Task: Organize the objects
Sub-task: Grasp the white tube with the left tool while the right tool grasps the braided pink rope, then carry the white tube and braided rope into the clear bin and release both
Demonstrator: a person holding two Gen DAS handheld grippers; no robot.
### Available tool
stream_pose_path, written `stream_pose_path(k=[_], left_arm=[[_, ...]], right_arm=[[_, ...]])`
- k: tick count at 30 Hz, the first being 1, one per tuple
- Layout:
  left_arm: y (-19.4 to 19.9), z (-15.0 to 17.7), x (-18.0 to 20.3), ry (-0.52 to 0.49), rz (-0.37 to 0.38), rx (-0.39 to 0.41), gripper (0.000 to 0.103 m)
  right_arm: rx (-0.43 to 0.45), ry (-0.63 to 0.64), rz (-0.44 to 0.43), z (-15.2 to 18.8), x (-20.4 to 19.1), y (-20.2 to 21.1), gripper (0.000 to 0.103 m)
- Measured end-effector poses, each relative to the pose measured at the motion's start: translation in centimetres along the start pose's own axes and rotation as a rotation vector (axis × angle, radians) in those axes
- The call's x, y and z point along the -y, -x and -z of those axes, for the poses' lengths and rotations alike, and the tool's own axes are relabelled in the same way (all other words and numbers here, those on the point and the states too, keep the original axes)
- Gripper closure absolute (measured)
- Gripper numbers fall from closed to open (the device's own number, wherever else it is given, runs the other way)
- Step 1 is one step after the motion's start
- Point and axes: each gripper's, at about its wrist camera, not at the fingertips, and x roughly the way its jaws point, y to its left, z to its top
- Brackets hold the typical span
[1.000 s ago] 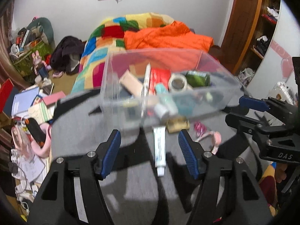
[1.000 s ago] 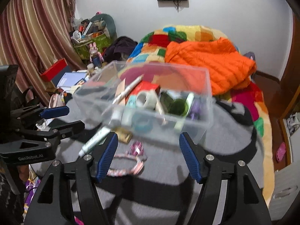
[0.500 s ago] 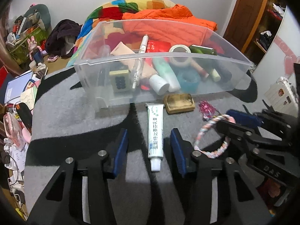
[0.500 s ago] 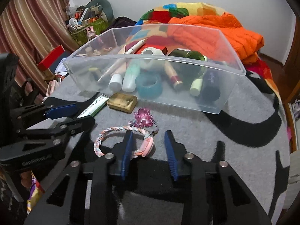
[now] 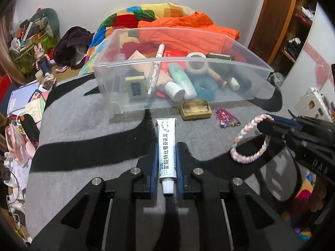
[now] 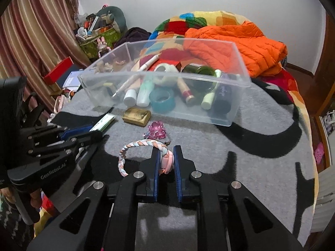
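- Both tongs clamped: left gripper (image 5: 166,163) has just closed onto the white ointment tube (image 5: 166,144), pads on both of its sides; right gripper (image 6: 166,163) has just closed onto the pink end of the braided headband (image 6: 144,146).
- Clear plastic bin (image 5: 209,102) sits far side of the grey blanket (image 5: 83,129), loaded with bottles, tape rolls and a pen; near wall faces both tools.
- Left view alone shows the wooden door and shelves far right, and a mahjong-style tile (image 5: 135,86) inside the bin's left end.
- Right view alone shows the striped curtain (image 6: 31,41) far left and the bin's dark bottle at its right end.
- Gold tin (image 6: 136,116) just outside the bin's near wall; pink bead charm (image 6: 157,130) between tin and headband.
- Open blanket runs right of the headband and near the bin's right end; blanket edge drops off left, floor clutter below.
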Motion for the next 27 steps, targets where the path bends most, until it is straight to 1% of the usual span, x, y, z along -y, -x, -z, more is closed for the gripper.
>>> stream_pose_path(k=[6, 15, 19, 22, 27], left_arm=[[2.8, 0.0, -0.3, 0.039, 0.013, 0.065, 0.087], [6.4, -1.9, -0.8, 0.066, 0.021, 0.165, 0.087], [6.9, -3.1, -1.2, 0.080, 0.023, 0.193, 0.087], [6.6, -4.1, -1.5, 0.091, 0.031, 0.193, 0.087], [5.9, -5.6, -1.9, 0.092, 0.019, 0.192, 0.087]], right_arm=[[0.053, -0.035, -0.018, -1.6, 0.9, 1.8, 0.092], [0.158, -0.030, -0.004, -4.3, 0.9, 4.6, 0.092], [0.187, -0.006, 0.006, -5.8, 0.7, 4.9, 0.092], [0.203, 0.008, 0.006, -6.8, 0.3, 4.8, 0.092], [0.220, 0.035, 0.015, -8.2, -0.3, 4.3, 0.092]])
